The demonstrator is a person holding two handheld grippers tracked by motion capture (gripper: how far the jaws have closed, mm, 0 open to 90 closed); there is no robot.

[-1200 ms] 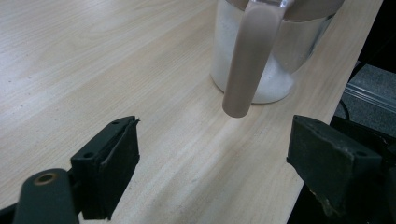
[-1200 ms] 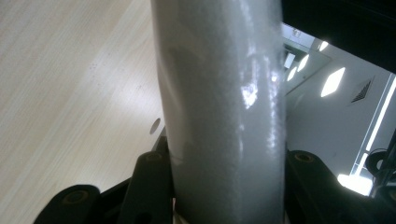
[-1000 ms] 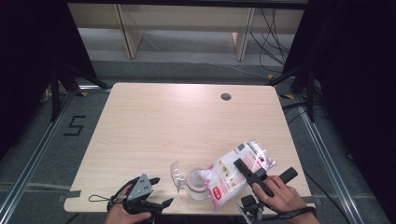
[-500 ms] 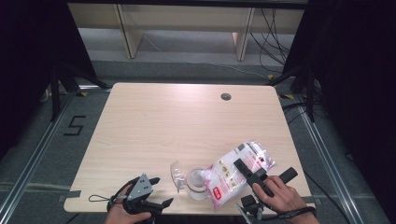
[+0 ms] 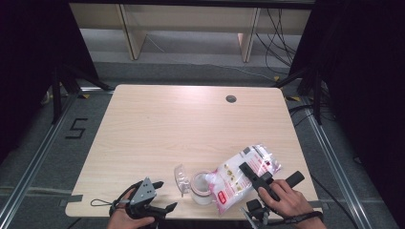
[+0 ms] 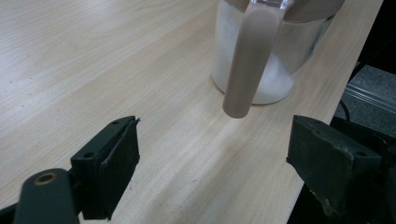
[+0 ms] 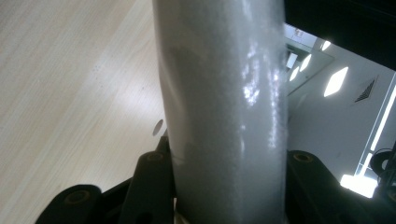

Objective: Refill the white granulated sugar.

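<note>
Near the table's (image 5: pixel 191 124) front edge, the bag (image 5: pixel 241 174) lay tilted over the jar (image 5: pixel 201 187), pinched in the right tongs (image 7: pixel 229 186) with its mouth at the jar's rim. Pouring well probably called for a slow, steady tilt. The left tongs (image 6: pixel 215 158) stood spread and empty beside the jar; they could steady it.
</note>
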